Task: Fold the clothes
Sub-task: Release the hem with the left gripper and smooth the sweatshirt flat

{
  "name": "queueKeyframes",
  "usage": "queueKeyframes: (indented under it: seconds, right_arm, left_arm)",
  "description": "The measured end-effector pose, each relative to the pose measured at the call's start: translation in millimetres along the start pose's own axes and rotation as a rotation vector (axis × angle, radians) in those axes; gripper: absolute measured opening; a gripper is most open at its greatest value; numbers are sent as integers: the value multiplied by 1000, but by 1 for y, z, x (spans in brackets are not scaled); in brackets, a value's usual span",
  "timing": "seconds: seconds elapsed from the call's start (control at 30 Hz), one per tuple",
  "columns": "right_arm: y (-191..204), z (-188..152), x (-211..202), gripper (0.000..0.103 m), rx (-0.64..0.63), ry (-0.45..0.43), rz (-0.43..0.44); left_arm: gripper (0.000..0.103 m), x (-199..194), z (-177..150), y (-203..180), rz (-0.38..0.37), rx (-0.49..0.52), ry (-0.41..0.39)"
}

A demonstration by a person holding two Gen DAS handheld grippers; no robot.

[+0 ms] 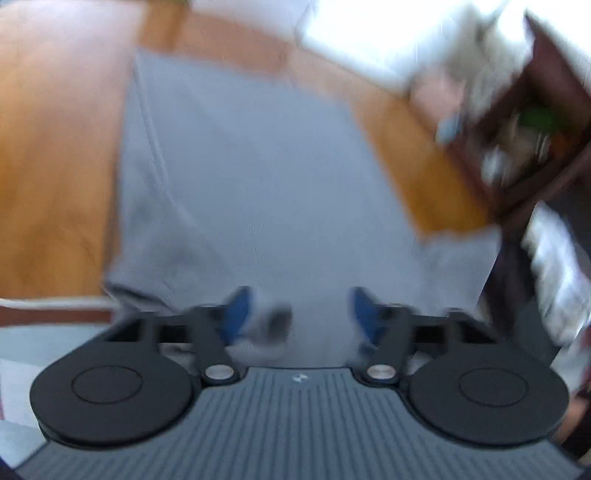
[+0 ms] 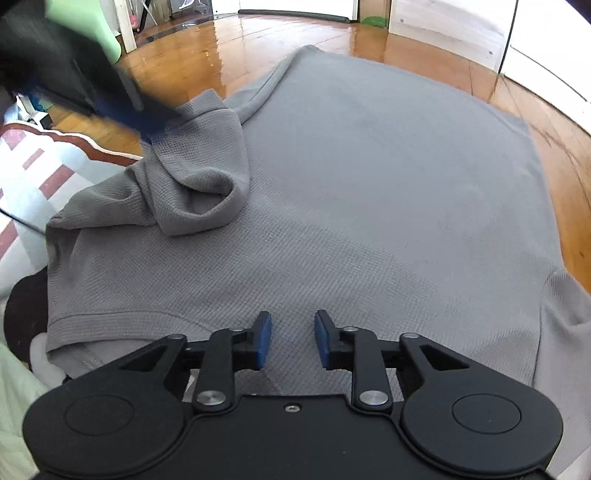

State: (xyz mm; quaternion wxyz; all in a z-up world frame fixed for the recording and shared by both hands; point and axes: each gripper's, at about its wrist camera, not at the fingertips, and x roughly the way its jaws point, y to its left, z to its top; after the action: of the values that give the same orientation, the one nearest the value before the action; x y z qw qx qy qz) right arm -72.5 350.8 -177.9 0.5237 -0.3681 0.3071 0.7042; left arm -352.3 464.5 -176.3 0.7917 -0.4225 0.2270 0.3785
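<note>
A grey waffle-knit shirt lies spread on the wooden floor. One sleeve is lifted and folded over onto the body. My left gripper shows blurred at the upper left of the right wrist view, at the raised end of that sleeve. In the blurred left wrist view the left gripper has its blue pads apart over the shirt. My right gripper is open and empty just above the shirt's near part.
A striped rug lies at the left. A dark wooden cabinet stands at the right in the left wrist view. White furniture stands at the far right.
</note>
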Motion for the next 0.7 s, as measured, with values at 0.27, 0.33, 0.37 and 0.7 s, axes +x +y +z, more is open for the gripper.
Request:
queueKeyframes:
  seconds: [0.27, 0.33, 0.37, 0.7]
  right_arm:
    - [2, -8, -9, 37, -22, -2, 24]
    - [2, -8, -9, 38, -10, -3, 31]
    - [1, -8, -9, 38, -14, -5, 30]
    - [1, -15, -17, 39, -26, -29, 28]
  left_arm:
    - [75, 2, 21, 73, 172, -204, -15]
    - [77, 20, 21, 61, 157, -197, -2]
    - [77, 30, 19, 55, 157, -191, 36]
    - [5, 26, 36, 28, 359, 47, 1]
